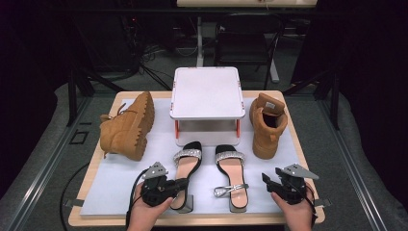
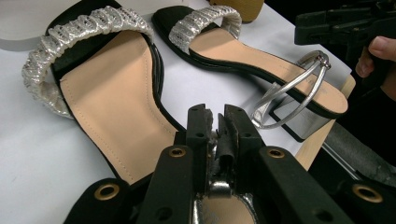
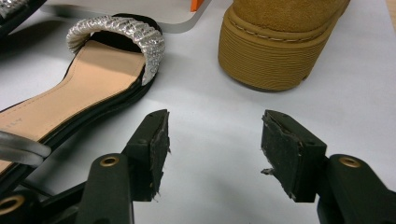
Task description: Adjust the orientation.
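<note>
The left gripper [image 1: 180, 185] is clenched at the heel end of the left sandal [image 1: 186, 166], and from its own view the jaws look pinched on the thin silver ankle strap there, though the strap is mostly hidden between the pads, so I take that as likely rather than certain. That sandal lies flat near the front edge of the surface [image 1: 115, 180], toe pointing toward the white shelf [image 1: 207, 91], its black sole and glittery toe band plain to see. The right gripper [image 3: 214, 149] hangs released, jaws spread with nothing between them, over bare white mat just beside the right sandal [image 1: 232, 175]. To my eye the step in hand is picking up the left sandal by its strap; the next move calls for a gentle lift, since a thin strap will let the shoe swing and tip. The right sandal sits near the first, so a swinging heel could knock it. A tan boot [image 1: 126, 127] lies on its side to the left, another tan boot [image 1: 267, 126] stands upright to the right, both flanking the shelf and narrowing the approach.
</note>
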Available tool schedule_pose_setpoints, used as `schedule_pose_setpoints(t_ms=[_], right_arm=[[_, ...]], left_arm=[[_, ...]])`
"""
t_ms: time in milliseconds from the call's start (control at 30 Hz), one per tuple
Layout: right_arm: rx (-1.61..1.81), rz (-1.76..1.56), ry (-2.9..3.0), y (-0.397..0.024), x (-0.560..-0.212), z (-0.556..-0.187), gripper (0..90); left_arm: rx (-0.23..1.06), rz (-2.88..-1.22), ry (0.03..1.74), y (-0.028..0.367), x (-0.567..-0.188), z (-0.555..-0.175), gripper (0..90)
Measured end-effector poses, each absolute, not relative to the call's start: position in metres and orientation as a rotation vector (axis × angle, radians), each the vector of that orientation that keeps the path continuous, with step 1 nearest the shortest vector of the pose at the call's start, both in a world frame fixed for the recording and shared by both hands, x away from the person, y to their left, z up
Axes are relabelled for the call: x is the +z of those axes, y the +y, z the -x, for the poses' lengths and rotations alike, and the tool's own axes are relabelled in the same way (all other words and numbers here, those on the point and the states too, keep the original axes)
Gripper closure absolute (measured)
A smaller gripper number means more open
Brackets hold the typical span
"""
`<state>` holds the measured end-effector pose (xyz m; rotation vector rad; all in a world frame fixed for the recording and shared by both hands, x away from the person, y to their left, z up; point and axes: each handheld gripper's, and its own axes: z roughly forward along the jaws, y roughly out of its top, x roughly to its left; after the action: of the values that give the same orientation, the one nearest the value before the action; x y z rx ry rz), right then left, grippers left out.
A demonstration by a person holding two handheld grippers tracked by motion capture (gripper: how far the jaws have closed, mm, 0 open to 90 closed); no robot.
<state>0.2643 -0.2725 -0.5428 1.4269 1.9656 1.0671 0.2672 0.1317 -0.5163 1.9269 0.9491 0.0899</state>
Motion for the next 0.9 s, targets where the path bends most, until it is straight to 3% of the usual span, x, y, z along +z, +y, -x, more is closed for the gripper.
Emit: schedule_pose_setpoints(t_ms=[300,700,900], right_arm=[[1.064,-1.435,1.962,-0.273,-0.542,-0.264,41.5],[1.07,-1.441,1.957,-0.274,-0.543,-0.264,41.5],[1.068,-1.441,1.957,-0.274,-0.543,-0.263,41.4]], left_arm=[[0.116,-1.997,0.934,0.117,-0.52,-0.267,80.2],[0.123,-1.983,0.942,0.12,-0.518,-0.267,59.9],[0.146,-1.945,0.955,0.132,-0.51,-0.264,54.5]])
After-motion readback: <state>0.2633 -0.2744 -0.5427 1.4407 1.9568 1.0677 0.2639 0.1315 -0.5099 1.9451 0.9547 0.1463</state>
